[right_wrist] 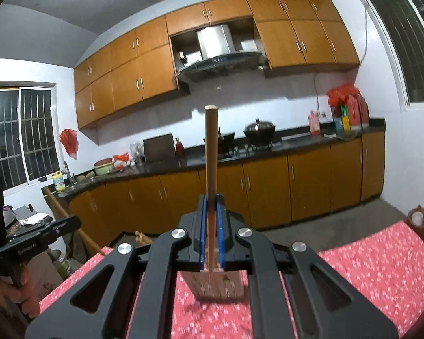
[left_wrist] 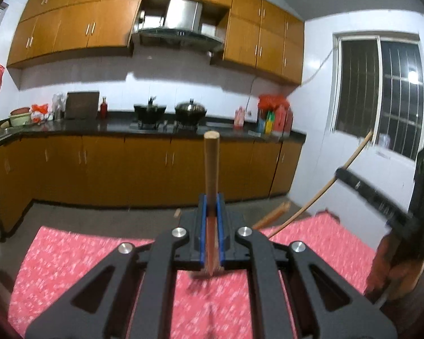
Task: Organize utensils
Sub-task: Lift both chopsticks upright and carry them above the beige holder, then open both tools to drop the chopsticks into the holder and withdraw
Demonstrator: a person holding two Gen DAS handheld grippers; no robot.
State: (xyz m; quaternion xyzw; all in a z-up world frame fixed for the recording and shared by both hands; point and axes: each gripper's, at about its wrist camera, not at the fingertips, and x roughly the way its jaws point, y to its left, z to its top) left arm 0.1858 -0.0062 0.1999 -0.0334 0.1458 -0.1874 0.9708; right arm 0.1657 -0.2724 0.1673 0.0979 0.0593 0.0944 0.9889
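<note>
The left tongs [left_wrist: 211, 206] were pressed narrow, their blue pads [left_wrist: 202, 226] clamped on a wooden chopstick [left_wrist: 211, 166] that ran between them and stuck out past the tips, its blunt end raised against the kitchen cabinets [left_wrist: 144, 169] behind. Below lay the desk under a red flowered cloth [left_wrist: 70, 254]. Past the desk's far edge, the ends of more wooden sticks [left_wrist: 271, 216] showed. At the right edge, the right tongs [left_wrist: 367, 190] carried a thin chopstick of their own [left_wrist: 325, 192].

In the right wrist view, the right tongs [right_wrist: 211, 206] were likewise squeezed shut on a wooden chopstick [right_wrist: 211, 152] standing out beyond the tips. A wooden block [right_wrist: 214, 285] sat on the cloth [right_wrist: 367, 268] beneath those tongs
</note>
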